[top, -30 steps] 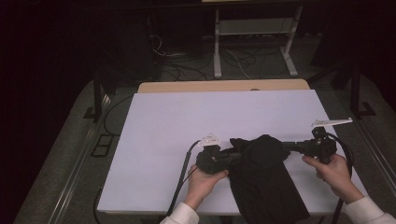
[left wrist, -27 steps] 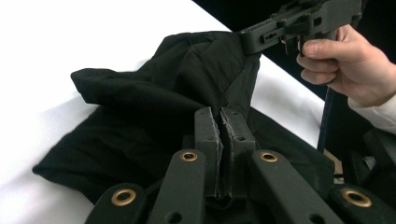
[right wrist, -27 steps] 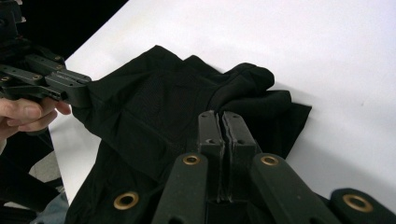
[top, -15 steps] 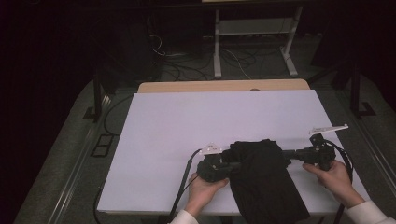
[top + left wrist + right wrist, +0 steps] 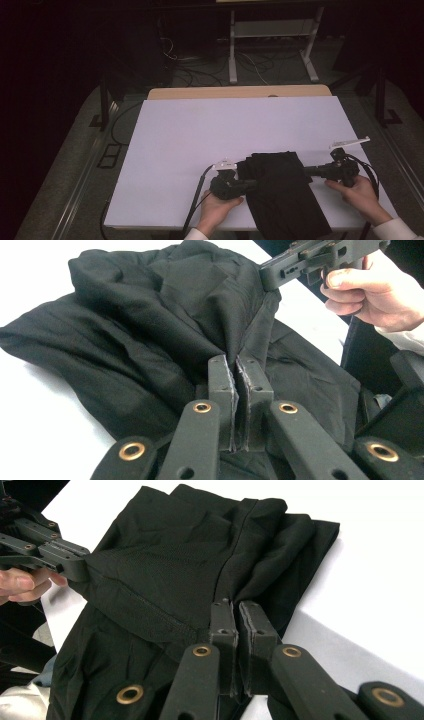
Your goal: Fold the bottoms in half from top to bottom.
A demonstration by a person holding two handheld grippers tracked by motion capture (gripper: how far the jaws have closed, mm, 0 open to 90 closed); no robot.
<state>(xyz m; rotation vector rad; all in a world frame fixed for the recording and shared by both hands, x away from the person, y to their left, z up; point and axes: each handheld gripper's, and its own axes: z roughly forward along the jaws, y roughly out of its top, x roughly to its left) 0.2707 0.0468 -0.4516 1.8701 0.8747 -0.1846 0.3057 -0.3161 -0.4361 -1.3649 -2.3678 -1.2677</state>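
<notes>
Crumpled black fabric garment (image 5: 280, 187) stretches between both grippers: left gripper (image 5: 239, 371) and right gripper (image 5: 237, 614) each clamp opposite edges, its long axis running crosswise to them.

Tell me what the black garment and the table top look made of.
Black garment: thin woven fabric, matte with a faint sheen; it creases softly and shows a stitched hem. Table top: smooth, matte white sheet, possibly laminate or paper; a light wood-coloured strip shows at its far edge.

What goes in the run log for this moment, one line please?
left gripper: shut on black garment | right gripper: shut on black garment | garment: lies at near edge of white table, overhanging
</notes>
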